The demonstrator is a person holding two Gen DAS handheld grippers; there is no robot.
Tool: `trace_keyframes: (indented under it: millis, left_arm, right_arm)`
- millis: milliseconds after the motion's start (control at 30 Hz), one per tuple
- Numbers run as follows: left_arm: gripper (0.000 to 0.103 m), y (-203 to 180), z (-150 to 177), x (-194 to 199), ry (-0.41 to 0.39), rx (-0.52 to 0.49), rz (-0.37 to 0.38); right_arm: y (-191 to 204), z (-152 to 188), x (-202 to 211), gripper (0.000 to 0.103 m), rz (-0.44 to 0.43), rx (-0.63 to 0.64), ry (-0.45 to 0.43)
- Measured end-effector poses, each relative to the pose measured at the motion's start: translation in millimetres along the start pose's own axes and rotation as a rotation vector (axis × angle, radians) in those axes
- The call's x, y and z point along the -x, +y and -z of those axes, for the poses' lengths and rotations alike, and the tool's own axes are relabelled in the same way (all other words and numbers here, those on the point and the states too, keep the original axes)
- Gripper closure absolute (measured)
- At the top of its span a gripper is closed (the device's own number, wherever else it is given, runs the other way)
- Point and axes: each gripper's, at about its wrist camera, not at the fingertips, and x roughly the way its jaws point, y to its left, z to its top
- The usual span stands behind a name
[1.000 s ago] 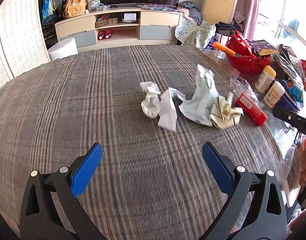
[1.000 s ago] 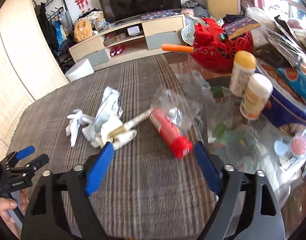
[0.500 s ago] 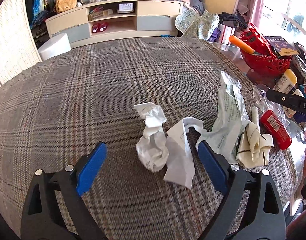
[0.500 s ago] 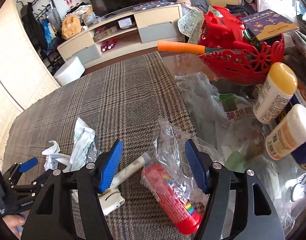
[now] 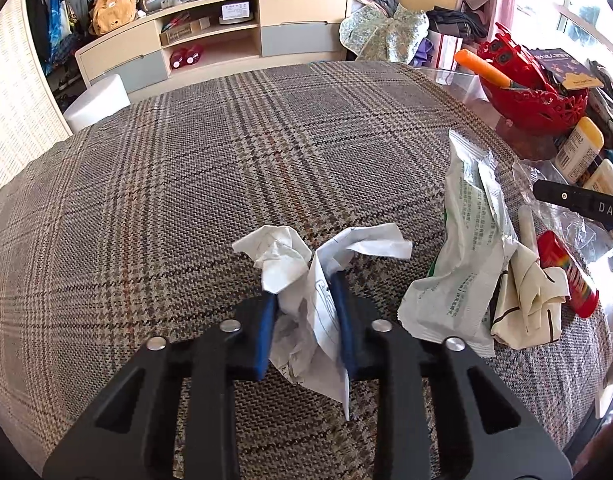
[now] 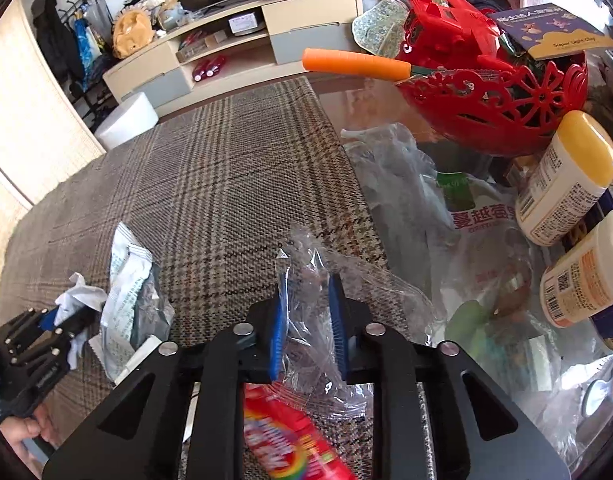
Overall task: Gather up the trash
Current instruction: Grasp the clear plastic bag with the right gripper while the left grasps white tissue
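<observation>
Left wrist view: a round table under a brown-and-grey plaid woven cloth (image 5: 210,184) fills the frame, with a low beige media cabinet (image 5: 214,40) against the far wall. The left gripper (image 5: 304,300), black with blue pads, has just been closing and now pinches two crumpled white paper scraps (image 5: 306,280) between its jaws, the paper resting on the cloth at lower centre. Just to the right lie a torn pale green-and-white foil wrapper (image 5: 466,248), standing partly upright, a cream folded wrapper with dark lines (image 5: 526,300) touching it, and a red cylindrical packet with rainbow print (image 5: 566,272) beside that. A red openwork plastic basket (image 5: 534,104) sits near the far right edge. Right wrist view: the same plaid cloth ends at a bare glass tabletop (image 6: 386,92) crowded with items, including the red basket (image 6: 498,108) and two cream bottles with yellow and white caps (image 6: 566,184). The right gripper (image 6: 308,320) has likewise just been closing, and its blue pads are pressed on a crinkled clear plastic film (image 6: 318,344) at the cloth's right margin. The red packet (image 6: 290,436) lies under the gripper body, at the bottom of the frame. At far left the other gripper (image 6: 62,320) is seen holding the white paper.
</observation>
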Motion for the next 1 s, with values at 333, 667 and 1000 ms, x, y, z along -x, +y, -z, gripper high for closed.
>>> trace_keyframes:
  millis: [333, 667, 1000]
  left_arm:
    - [0.092, 9, 15, 56, -0.052, 0.03, 0.012]
    - [0.092, -14, 59, 187, -0.165, 0.031, 0.018]
    - [0.092, -43, 153, 277, -0.244, 0.066, 0.077]
  right_arm:
    - [13, 6, 74, 0.092, -0.055, 0.042, -0.112]
    - [47, 63, 195, 0.092, -0.132, 0.13, -0.219]
    - [65, 159, 265, 0.092, -0.177, 0.189, -0.244]
